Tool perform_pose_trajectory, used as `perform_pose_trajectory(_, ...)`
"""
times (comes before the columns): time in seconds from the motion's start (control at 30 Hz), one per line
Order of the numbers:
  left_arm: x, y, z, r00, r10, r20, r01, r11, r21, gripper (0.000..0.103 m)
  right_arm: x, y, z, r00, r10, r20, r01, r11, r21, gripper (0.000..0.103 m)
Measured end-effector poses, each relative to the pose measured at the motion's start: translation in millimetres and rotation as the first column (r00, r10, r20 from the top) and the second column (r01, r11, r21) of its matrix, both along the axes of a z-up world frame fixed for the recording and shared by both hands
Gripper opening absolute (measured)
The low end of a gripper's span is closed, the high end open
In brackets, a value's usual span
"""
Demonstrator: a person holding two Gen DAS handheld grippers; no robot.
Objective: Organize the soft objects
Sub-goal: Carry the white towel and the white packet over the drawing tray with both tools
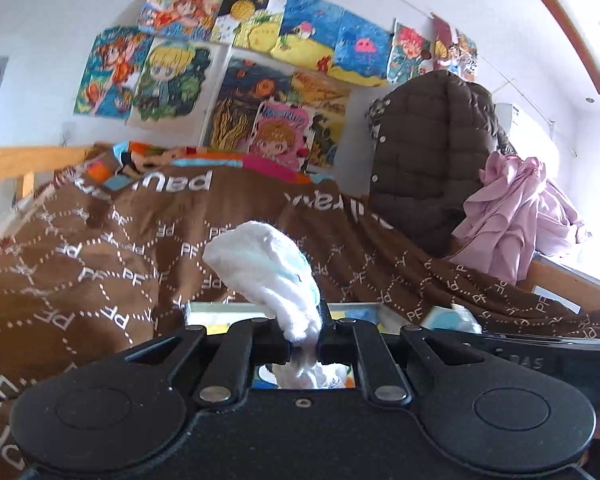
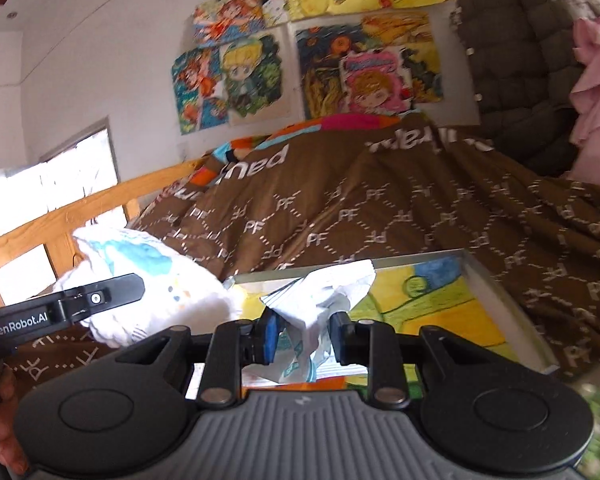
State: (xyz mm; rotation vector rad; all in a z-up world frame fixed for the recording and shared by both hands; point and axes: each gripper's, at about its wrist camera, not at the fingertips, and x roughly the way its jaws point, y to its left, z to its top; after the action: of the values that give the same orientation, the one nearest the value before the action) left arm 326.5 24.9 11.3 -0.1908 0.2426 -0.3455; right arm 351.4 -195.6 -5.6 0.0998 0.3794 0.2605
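Note:
A soft white padded item with pale blue print (image 1: 268, 268) stands up out of my left gripper (image 1: 304, 346), whose jaws are shut on its lower end. In the right wrist view the same white item (image 2: 148, 280) hangs at the left, held by the left gripper (image 2: 80, 304). My right gripper (image 2: 304, 340) is shut on another crumpled white item with blue print (image 2: 324, 296), held above a framed colourful picture (image 2: 440, 312) that lies on the bed.
A brown blanket with white "PF" lettering (image 1: 100, 248) covers the bed. A wooden bed rail (image 2: 60, 220) runs at the left. A brown puffer jacket (image 1: 432, 152) and pink cloth (image 1: 512, 216) hang at the right. Drawings (image 1: 260, 60) cover the wall.

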Motion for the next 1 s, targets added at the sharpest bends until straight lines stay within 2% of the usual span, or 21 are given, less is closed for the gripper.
perform_pose_trajectory(0.1,10.7,4.7,-8.8,1.000,-0.002,-0.026,0.002,1.000,-0.006,0.011,15.5,14.9,-7.2,1.000,0.023,-0.008,-0.023,0.999,-0.032,0.029)
perform_pose_trajectory(0.2,19.5,7.7,-17.9,0.998,-0.002,-0.058,0.004,0.999,0.032,0.011,23.6,24.7,-17.3,0.999,0.040,-0.030,-0.041,0.998,-0.055,0.029)
perform_pose_trajectory(0.4,33.4,17.6,-28.9,0.992,0.004,-0.130,-0.001,1.000,0.020,0.012,31.2,35.7,-29.3,0.997,0.042,-0.063,-0.049,0.993,-0.108,0.030)
perform_pose_trajectory(0.73,46.2,14.3,-44.1,0.982,0.020,-0.190,-0.004,0.996,0.087,0.014,40.2,41.6,-32.2,0.995,0.051,-0.082,-0.060,0.991,-0.118,0.033)
perform_pose_trajectory(1.0,48.2,14.2,-45.5,0.979,0.023,-0.201,-0.004,0.996,0.093,0.018,42.7,43.6,-33.6,0.994,0.056,-0.095,-0.067,0.992,-0.108,0.035)
